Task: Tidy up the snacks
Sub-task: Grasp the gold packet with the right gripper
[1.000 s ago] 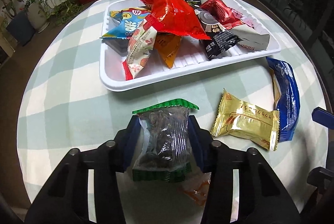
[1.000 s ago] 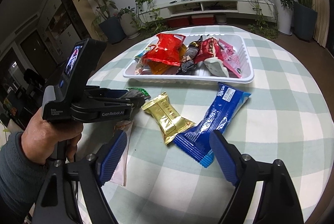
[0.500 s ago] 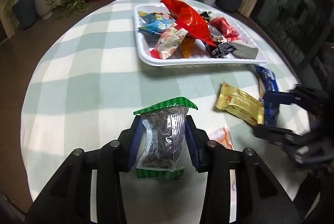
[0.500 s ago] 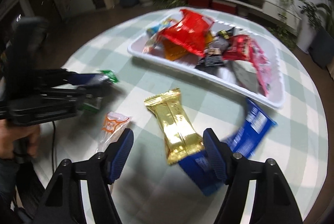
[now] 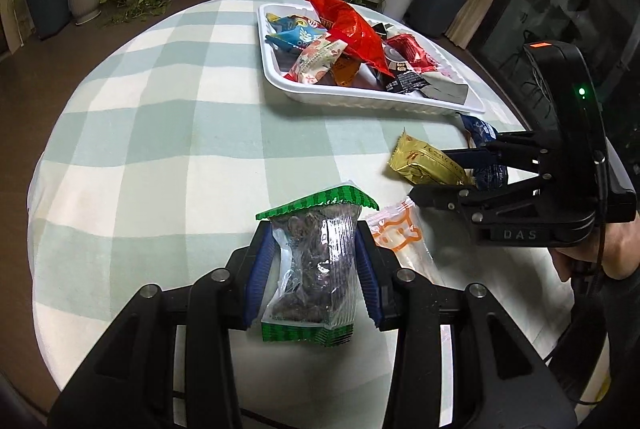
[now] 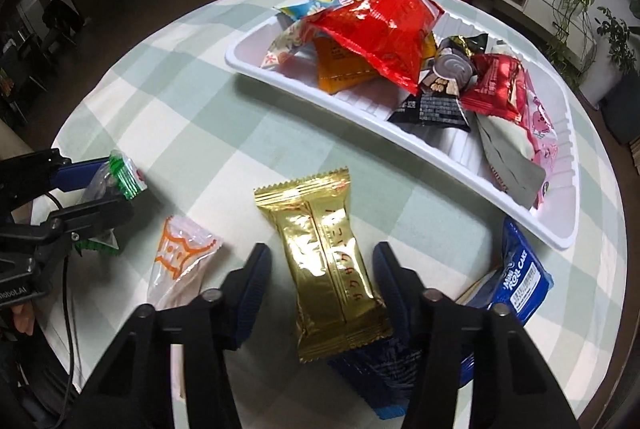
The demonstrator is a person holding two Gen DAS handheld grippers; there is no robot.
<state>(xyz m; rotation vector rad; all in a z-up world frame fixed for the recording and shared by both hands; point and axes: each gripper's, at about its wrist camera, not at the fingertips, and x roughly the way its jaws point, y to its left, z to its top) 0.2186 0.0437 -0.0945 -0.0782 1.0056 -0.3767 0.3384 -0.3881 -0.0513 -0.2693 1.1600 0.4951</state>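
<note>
1. Left gripper (image 5: 312,261) clamped on the green-edged clear packet (image 5: 312,269) of dark pieces; pads press both long sides, packet upright between them and lifted off the checked tablecloth (image 5: 160,149). Gripped at the middle, probably so the sealed ends hang free for a drop into the tray
2. Right gripper (image 6: 320,285) straddles the gold packet (image 6: 324,265), which lies flat on the cloth; jaws closing, pads (image 6: 252,293) not yet touching the wrapper. Fingers set across the short width, the narrow way, likely the easiest span to pinch
3. Gold packet's near end overlaps the blue roll-cake packet (image 6: 520,281); a careless squeeze could catch both
4. White tray (image 6: 248,63) at the far side of the table, already heaped: red bag (image 6: 384,25) on top, other wrappers under and beside it. Evidently the collecting point
5. Orange-printed clear packet (image 6: 180,257) lies loose between the two grippers, untouched, left for later
</note>
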